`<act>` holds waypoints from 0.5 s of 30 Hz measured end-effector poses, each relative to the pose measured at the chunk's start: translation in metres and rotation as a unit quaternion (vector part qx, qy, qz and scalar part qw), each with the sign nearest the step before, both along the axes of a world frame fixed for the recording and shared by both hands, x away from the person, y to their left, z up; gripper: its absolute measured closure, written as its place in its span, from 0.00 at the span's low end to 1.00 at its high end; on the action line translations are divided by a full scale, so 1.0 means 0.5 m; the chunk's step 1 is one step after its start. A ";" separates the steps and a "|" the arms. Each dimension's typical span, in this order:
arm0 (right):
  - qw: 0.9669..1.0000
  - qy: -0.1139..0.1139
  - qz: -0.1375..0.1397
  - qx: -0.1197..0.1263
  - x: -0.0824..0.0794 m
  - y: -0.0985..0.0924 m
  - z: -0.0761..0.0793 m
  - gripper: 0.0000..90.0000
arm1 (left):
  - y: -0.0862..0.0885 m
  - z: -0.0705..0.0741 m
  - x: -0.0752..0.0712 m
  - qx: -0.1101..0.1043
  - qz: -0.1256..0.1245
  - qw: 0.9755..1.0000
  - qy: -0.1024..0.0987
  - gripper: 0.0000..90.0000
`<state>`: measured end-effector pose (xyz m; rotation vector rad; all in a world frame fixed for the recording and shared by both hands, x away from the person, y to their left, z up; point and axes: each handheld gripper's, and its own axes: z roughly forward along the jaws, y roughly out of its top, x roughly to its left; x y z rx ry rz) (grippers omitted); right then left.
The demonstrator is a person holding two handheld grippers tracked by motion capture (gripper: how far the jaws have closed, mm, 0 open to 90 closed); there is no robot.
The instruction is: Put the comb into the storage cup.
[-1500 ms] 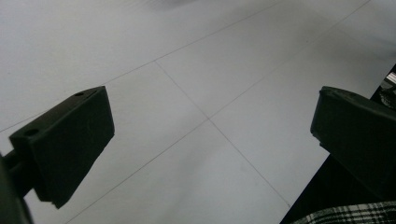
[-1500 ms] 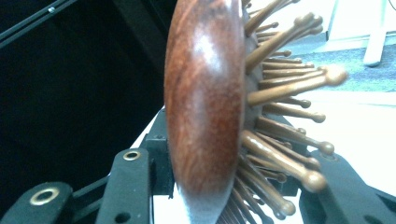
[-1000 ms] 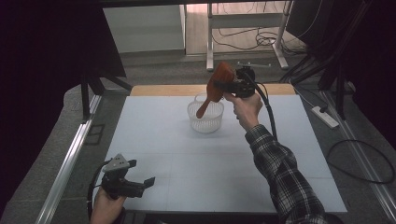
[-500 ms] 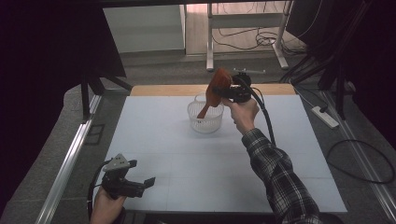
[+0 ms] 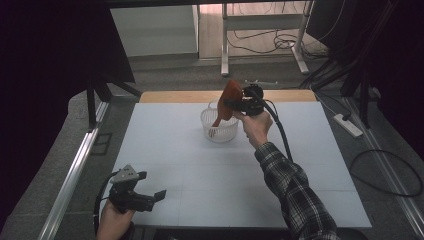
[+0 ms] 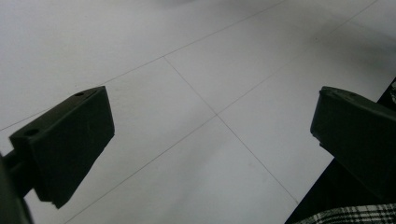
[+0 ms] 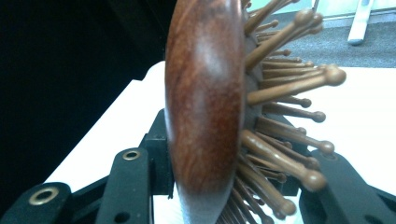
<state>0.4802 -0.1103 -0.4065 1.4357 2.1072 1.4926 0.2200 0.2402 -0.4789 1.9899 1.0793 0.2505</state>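
A reddish-brown wooden hairbrush (image 5: pixel 229 98) with wooden pins hangs over the white mesh basket (image 5: pixel 220 131) at the far middle of the table. Its head is up, and its handle points down into the basket. My right gripper (image 5: pixel 239 104) is shut on the brush head. In the right gripper view the hairbrush (image 7: pixel 205 107) stands edge-on between the two black jaws, its pins pointing right. My left gripper (image 5: pixel 151 186) rests low at the table's front left corner, open. In the left gripper view the left gripper (image 6: pixel 212 135) has its jaws wide apart with bare table between them.
The white table (image 5: pixel 200 170) has thin grid lines and a wooden strip along its far edge. A metal rail (image 5: pixel 75 175) runs along the left side. Cables and a power strip (image 5: pixel 347 125) lie on the floor at the right. A plaid sleeve (image 5: pixel 290 195) crosses the right middle.
My right hand has sunk with the hairbrush, so the handle now reaches down into the basket. The left gripper has stayed where it was.
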 end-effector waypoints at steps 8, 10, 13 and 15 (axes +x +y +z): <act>1.000 -0.002 -0.002 0.000 -0.005 0.005 -0.020 0.59 | 0.000 0.000 0.001 0.002 -0.001 1.000 0.002 0.00; 1.000 -0.003 -0.003 0.002 -0.006 0.004 -0.021 0.59 | 0.000 0.000 0.001 0.002 -0.001 1.000 0.002 0.00; 1.000 -0.001 -0.004 0.003 -0.008 0.001 -0.023 0.58 | 0.000 0.000 0.001 0.002 -0.001 1.000 0.003 0.00; 1.000 0.000 -0.004 0.005 -0.009 -0.001 -0.025 0.58 | -0.001 0.000 0.001 0.003 -0.001 1.000 0.002 0.00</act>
